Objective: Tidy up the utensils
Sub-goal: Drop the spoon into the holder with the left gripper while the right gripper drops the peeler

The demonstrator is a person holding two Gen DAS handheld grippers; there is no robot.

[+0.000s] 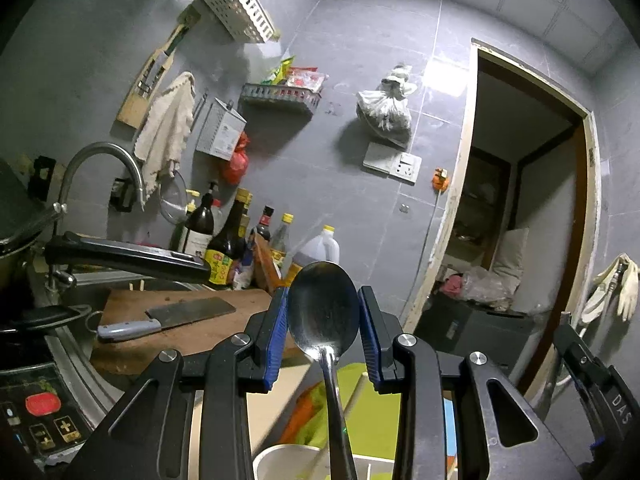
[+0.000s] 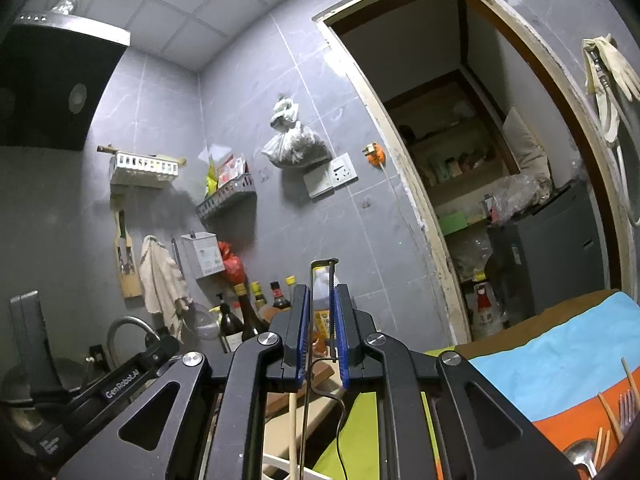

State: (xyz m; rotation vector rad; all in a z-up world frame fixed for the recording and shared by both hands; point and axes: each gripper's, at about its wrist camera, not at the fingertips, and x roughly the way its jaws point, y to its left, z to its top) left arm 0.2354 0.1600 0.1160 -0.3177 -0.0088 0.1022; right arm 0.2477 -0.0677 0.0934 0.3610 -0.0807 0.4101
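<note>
Left gripper (image 1: 323, 320) clamped on upright spoon (image 1: 323, 308), right gripper (image 2: 323, 330) pinching wire-framed peeler (image 2: 326, 300)

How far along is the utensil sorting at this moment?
Mid-job. In hand: the left gripper has a metal spoon standing between its pads; the right gripper is shut on a thin wire tool. Left: a fork, chopsticks and another spoon lie on the cloth. Nothing visibly finished.
</note>
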